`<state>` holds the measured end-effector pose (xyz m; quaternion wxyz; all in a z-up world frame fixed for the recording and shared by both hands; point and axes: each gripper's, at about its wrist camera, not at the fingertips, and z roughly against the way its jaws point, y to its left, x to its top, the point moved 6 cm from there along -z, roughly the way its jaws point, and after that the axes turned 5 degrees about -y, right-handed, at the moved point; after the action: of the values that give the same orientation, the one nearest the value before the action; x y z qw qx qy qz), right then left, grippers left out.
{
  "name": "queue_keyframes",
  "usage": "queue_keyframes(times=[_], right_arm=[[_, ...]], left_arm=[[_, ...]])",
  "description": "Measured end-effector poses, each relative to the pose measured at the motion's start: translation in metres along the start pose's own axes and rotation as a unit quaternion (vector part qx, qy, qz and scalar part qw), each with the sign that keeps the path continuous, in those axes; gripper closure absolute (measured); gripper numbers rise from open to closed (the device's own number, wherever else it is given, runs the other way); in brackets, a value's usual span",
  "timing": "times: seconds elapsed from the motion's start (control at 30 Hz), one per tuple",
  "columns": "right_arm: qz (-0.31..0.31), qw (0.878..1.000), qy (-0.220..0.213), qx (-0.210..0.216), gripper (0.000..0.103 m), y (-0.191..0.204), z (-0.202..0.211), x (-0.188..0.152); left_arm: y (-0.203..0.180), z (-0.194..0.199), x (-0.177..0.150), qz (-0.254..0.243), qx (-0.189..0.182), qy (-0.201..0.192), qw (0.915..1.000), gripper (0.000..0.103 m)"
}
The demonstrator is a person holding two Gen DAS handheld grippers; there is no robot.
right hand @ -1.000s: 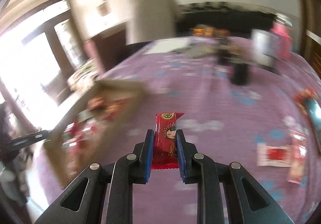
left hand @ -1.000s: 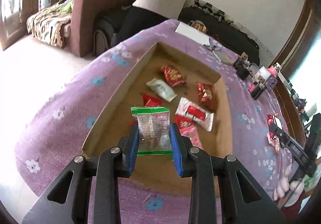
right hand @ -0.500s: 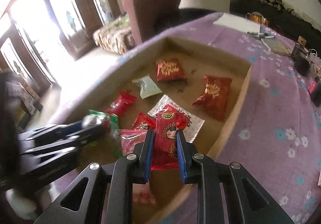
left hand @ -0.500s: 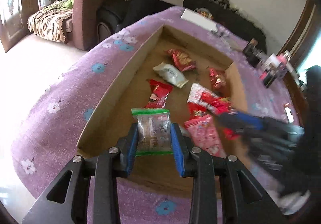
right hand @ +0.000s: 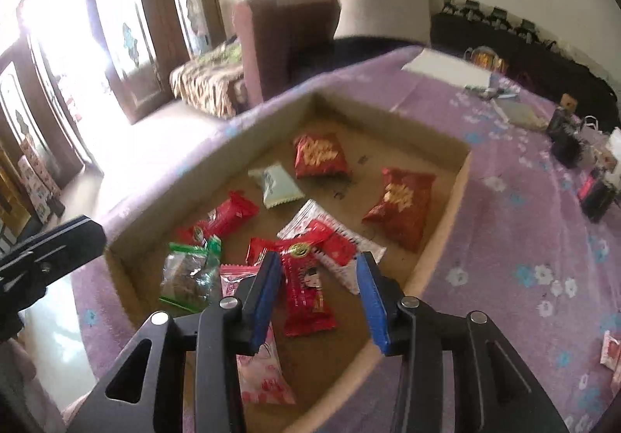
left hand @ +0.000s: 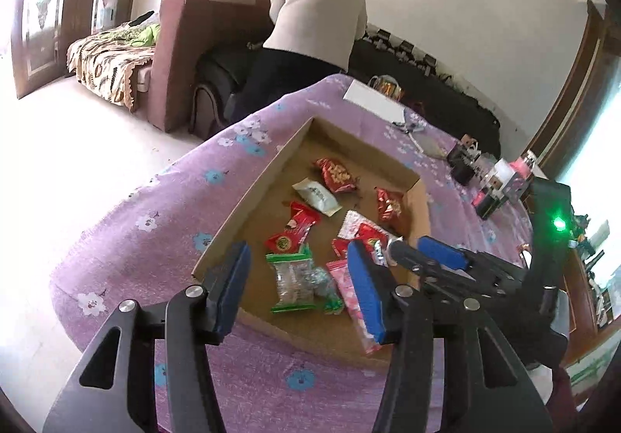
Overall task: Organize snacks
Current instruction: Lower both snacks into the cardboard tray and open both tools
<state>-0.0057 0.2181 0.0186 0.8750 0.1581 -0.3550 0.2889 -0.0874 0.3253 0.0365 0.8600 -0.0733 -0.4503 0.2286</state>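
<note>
**Both claws gaping over the snack tray**

Living room: a purple flowered cloth is covering the bench (left hand: pixel 128 239), a maroon sofa (left hand: pixel 174 44) is standing behind it, and one person in a pale top (left hand: pixel 318 6) is bending away near the far wall.

One shallow cardboard tray (right hand: pixel 446 223) is sitting on the bench. Counting in the right wrist view, nine packets are lying inside:
- two dark red pouches with gold print (right hand: pixel 320 155), side by side at the far end
- one pale white-green packet (right hand: pixel 277 184)
- one red packet (right hand: pixel 233 213) along the left wall
- one white-and-red wrapper (right hand: pixel 310 219) mid-tray, with one small red packet overlapping it
- one clear green-edged bag (right hand: pixel 186 273) near the front left corner
- one pink packet (right hand: pixel 260 367) at the front wall
- one red packet with a cartoon face (right hand: pixel 306 297), lying flat on the tray floor

Left claw (left hand: pixel 299 285) is hanging spread wide above the green-edged bag (left hand: pixel 295 281), gripping nothing. Right claw (right hand: pixel 318 301) is also spread wide and gripping nothing, its blue pads (right hand: pixel 266 297) either side of the face packet and clear of it.

Two more wrappers are showing at the bench's right edge, partly cut off.
</note>
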Motion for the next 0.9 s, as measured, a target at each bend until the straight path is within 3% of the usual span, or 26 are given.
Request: queue_keyframes(times=[0.27,0.5,0.9], right_arm=[[-0.059,0.996,-0.058,-0.022,0.050,-0.050,0.052,0.002],[-0.102,0.992,-0.054,-0.057,0.048,-0.102,0.066,-0.024],[-0.115,0.983,-0.072,-0.124,0.045,-0.149,0.091,-0.047]], left_arm=[[-0.027,0.002,-0.003,-0.021,0.005,-0.008,0.9997,0.053],[-0.062,0.000,-0.013,-0.061,-0.001,-0.003,0.9981,0.048],[-0.108,-0.007,-0.038,-0.105,-0.029,0.031,0.9936,0.048]])
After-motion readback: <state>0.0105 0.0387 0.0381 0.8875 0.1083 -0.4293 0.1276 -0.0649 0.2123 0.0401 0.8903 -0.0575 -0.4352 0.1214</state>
